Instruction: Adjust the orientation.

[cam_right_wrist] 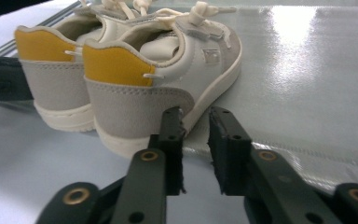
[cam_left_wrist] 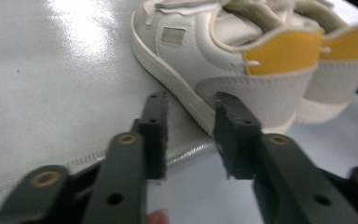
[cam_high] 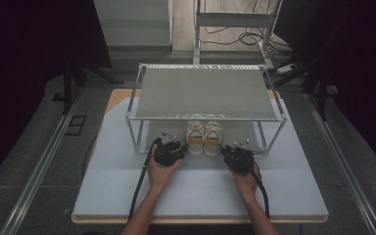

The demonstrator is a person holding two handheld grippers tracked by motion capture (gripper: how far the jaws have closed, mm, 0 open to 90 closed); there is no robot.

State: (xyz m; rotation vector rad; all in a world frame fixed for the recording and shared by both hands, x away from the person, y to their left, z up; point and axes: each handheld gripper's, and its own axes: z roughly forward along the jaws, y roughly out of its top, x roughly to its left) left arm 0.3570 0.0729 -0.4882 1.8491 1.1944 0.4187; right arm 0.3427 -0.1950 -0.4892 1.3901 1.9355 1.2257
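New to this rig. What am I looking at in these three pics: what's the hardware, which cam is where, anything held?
No robot: a person's hands each hold a two-jaw tool, the left gripper and the right gripper. The high view looks down on the table; the other two cameras ride on the grippers and look along their black jaws. A pair of white shoes with yellow heels stands under the front edge of a metal rack. Both grippers are open beside the shoes' heels, holding nothing.

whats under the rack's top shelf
A pair of shoes stands on the lower level, heels toward the person, their toe ends covered by the top shelf. Some small bits lie to their right. The rest beneath the shelf is hidden.
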